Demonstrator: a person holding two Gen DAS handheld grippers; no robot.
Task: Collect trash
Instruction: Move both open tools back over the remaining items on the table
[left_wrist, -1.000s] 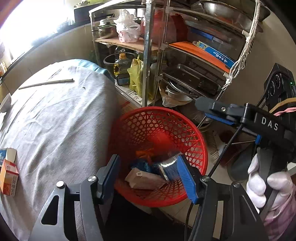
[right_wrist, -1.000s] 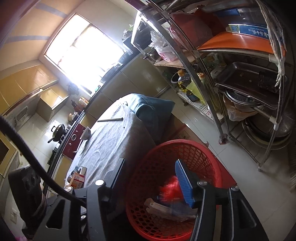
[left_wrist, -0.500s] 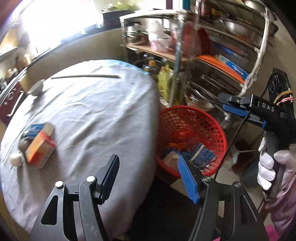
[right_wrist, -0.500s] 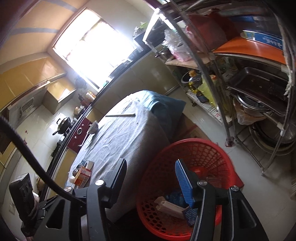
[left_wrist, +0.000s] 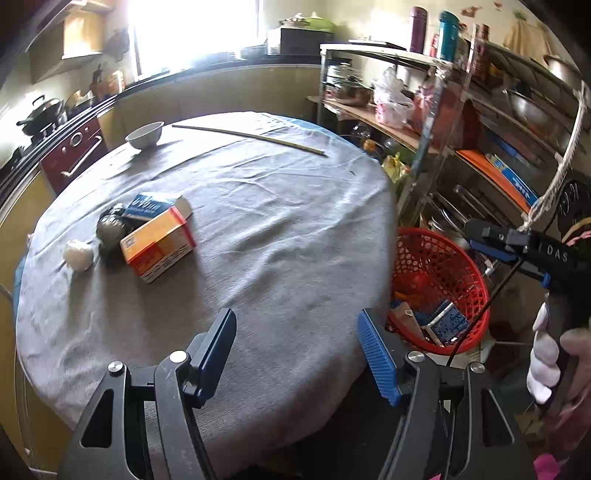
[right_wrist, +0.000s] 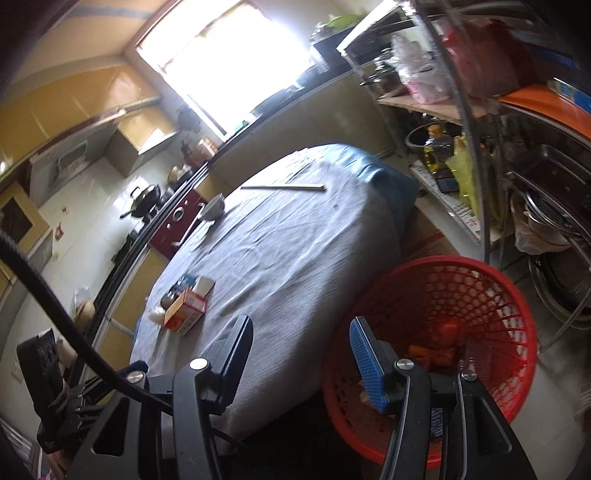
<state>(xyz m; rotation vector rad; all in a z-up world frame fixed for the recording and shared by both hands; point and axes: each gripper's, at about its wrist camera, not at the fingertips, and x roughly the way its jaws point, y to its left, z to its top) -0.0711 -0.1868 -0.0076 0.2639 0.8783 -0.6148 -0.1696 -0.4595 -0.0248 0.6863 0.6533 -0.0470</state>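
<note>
Both grippers empty, fingers apart. Next: left gripper (left_wrist: 295, 354) to orange box (left_wrist: 159, 245), squarely across its sides.

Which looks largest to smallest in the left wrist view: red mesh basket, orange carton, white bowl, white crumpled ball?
1. Red mesh basket
2. Orange carton
3. White bowl, though farther from the camera
4. White crumpled ball

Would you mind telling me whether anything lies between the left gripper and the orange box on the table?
Nothing visible does. Only bare grey tablecloth lies between the empty left gripper and the orange box; the other litter sits beyond it.
</note>
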